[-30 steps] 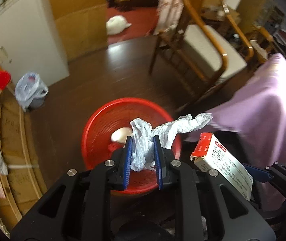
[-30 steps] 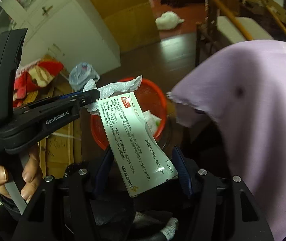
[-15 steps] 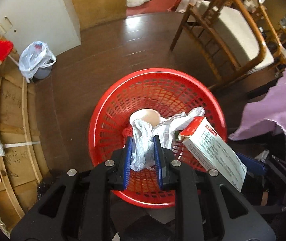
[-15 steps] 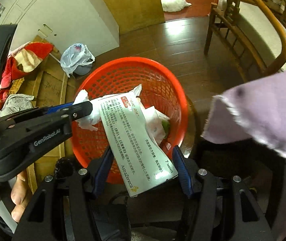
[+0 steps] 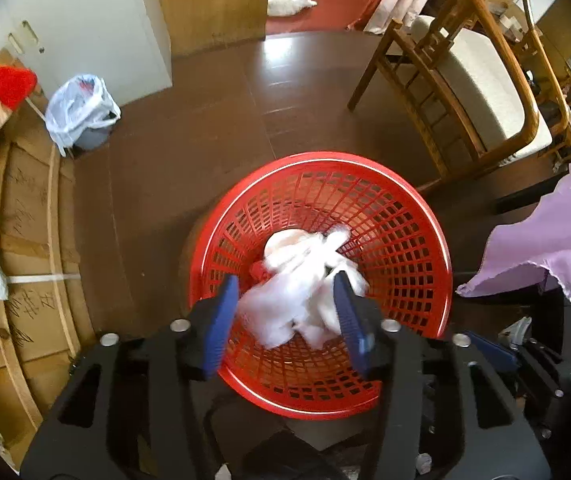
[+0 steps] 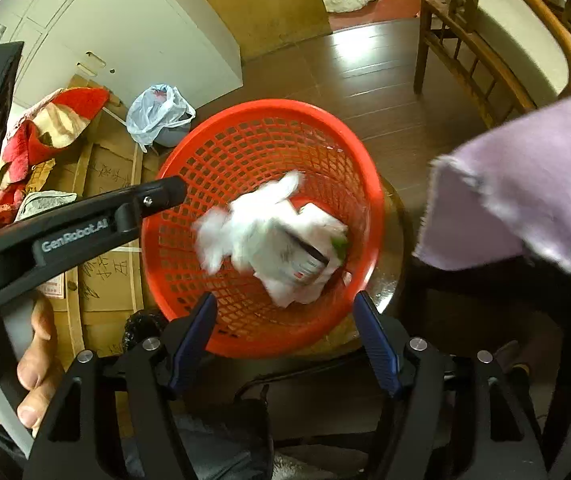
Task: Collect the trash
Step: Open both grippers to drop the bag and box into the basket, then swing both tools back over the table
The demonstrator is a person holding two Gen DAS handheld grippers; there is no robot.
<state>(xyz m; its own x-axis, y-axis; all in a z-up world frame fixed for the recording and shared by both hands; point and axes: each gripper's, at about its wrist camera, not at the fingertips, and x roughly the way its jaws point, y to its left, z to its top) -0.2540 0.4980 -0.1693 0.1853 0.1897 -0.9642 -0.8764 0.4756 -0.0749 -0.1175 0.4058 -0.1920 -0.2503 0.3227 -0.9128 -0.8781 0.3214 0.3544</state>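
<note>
A red mesh basket (image 5: 405, 248) stands on the dark floor under both grippers. My left gripper (image 5: 287, 320) hangs over it with its jaws opening. A crumpled white paper (image 5: 305, 288), blurred, drops between the blue pads, which no longer press on it. My right gripper (image 6: 285, 344) hovers over the near rim of the basket (image 6: 269, 104), its jaws also opening with nothing between them. The white medicine box (image 6: 297, 256) lies blurred inside the basket beside the paper (image 6: 221, 236). A hand (image 6: 33, 360) holds the left gripper at the left edge.
A purple cloth (image 5: 557, 248) hangs at the right, close to the basket. Wooden chairs (image 5: 465, 92) stand beyond it. A white plastic bag on a small bin (image 5: 81, 112), cardboard boxes (image 5: 25, 220) and a white cabinet (image 5: 85, 20) line the left side.
Both grippers sank over the basket. The left one let go of the crumpled paper and the right one let go of the box; both pieces now fall into the basket.
</note>
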